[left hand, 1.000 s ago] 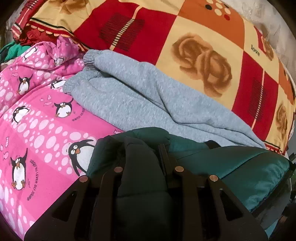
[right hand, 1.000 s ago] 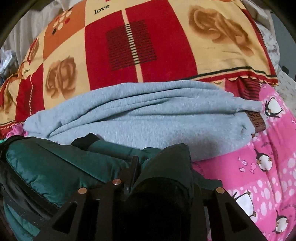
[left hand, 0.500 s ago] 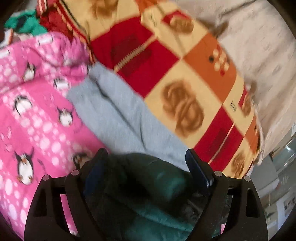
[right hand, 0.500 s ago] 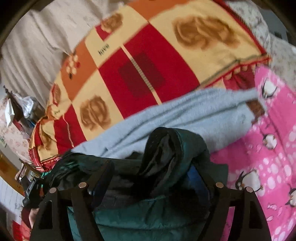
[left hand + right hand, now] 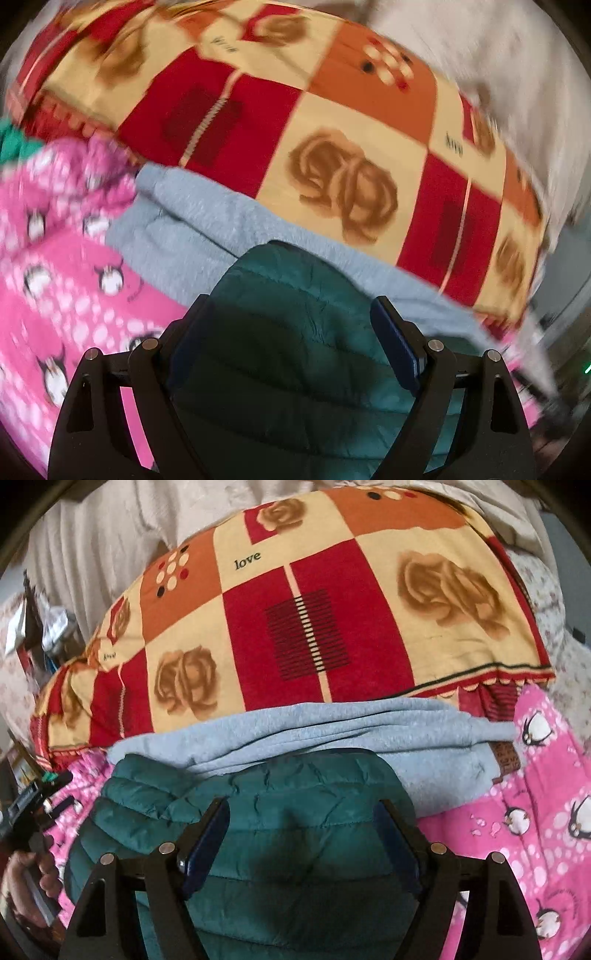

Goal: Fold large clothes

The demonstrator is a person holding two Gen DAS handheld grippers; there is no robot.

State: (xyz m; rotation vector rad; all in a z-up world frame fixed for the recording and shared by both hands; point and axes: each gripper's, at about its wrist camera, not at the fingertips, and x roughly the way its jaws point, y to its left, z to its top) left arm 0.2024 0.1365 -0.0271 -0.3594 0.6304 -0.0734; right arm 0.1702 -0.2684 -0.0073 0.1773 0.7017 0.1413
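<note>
Green puffer jacket [image 5: 280, 812] lies bunched on the pink penguin blanket [image 5: 535, 812], just under both tongs, w/ its far edge resting on the grey sweatshirt [image 5: 332, 731]. Right gripper [image 5: 301, 834] and left gripper [image 5: 291, 332] both stand spread wide above the quilted fabric, nothing pinched. Prob light, puffy and springy; the slick shell will likely slide and the folds puff back, so best hold is a seam or hem edge, e.g. the ridged left edge [image 5: 140, 797], not the fat middle. Beyond the sweatshirt sits the red/orange rose quilt [image 5: 306, 635], then pale curtain [image 5: 92, 554]. Vs 1 s ago: both tongs were clamped on jacket fabric, now released; the jacket lies flatter, and the left view is motion-blurred.
</note>
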